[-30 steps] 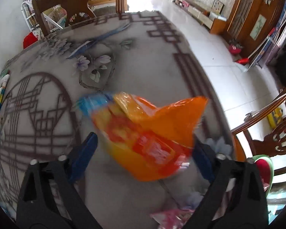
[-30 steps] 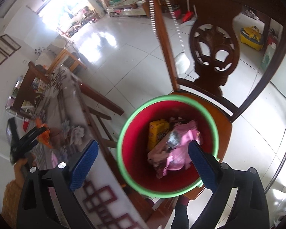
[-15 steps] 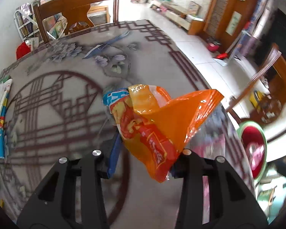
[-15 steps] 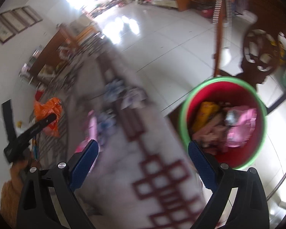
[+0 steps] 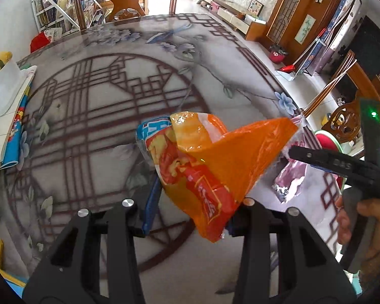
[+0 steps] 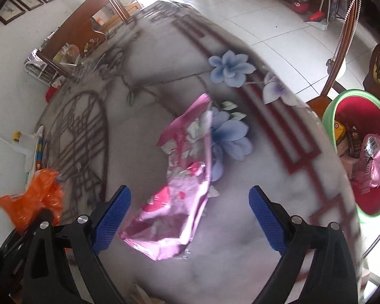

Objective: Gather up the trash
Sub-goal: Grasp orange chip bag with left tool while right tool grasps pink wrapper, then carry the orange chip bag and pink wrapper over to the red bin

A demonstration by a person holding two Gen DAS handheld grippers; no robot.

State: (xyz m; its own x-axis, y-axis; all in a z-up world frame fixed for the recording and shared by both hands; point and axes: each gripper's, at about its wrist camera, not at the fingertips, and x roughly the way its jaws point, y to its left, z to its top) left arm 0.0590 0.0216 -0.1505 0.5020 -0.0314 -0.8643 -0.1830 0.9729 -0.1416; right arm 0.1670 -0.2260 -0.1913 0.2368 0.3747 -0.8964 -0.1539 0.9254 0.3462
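Observation:
My left gripper (image 5: 190, 207) is shut on an orange snack wrapper (image 5: 210, 162) and holds it above the patterned table (image 5: 93, 116); the wrapper also shows at the left of the right wrist view (image 6: 33, 197). My right gripper (image 6: 190, 217) is open over a pink foil wrapper (image 6: 179, 182) that lies flat on the table, between its blue pads (image 6: 111, 217). The pink wrapper also shows in the left wrist view (image 5: 291, 179), under the right gripper's body. A red bin with a green rim (image 6: 362, 152) holds several wrappers on a chair beyond the table's right edge.
A booklet and white paper (image 5: 7, 116) lie at the table's left edge. Wooden chairs stand at the far end (image 5: 124, 0) and at the right (image 5: 347, 121). A tiled floor (image 6: 278, 25) lies beyond the table's right edge.
My left gripper closed on the orange wrapper and lifted it. My right gripper swung from above the red bin back over the table to the pink wrapper.

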